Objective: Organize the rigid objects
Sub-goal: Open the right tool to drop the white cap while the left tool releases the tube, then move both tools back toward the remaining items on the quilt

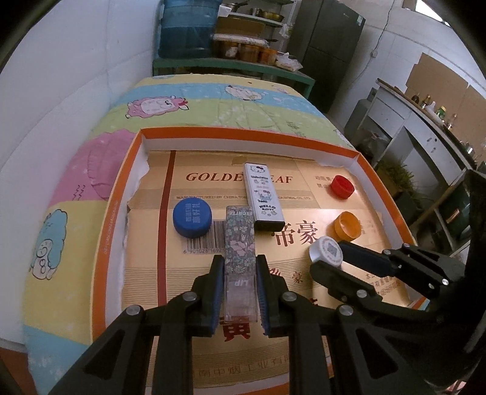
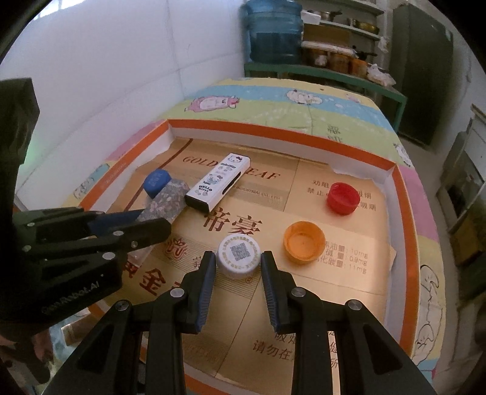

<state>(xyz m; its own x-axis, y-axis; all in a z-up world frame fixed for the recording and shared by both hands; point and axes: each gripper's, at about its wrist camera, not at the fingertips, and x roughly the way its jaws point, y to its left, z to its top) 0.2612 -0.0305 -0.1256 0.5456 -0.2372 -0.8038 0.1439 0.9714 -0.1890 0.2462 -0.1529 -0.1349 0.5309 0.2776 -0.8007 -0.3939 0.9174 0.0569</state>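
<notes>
My left gripper [image 1: 240,273] is shut on a floral lip-product box [image 1: 239,243] that lies lengthwise on the cardboard; it also shows in the right wrist view [image 2: 165,203]. My right gripper [image 2: 238,264] is shut on a white bottle cap [image 2: 239,256] with a QR code on top; the cap also shows in the left wrist view [image 1: 326,250]. A white Hello Kitty box [image 1: 262,196] lies just beyond the floral box. A blue cap [image 1: 192,218] sits to the left. A red cap [image 2: 343,198] and an upturned orange cap [image 2: 304,241] sit to the right.
Everything lies in a shallow orange-rimmed tray [image 1: 103,231] lined with gold cardboard, on a cartoon-print quilt [image 1: 212,103]. A white wall stands to the left. A green shelf with a water jug [image 1: 185,27] stands behind; counters stand at the right.
</notes>
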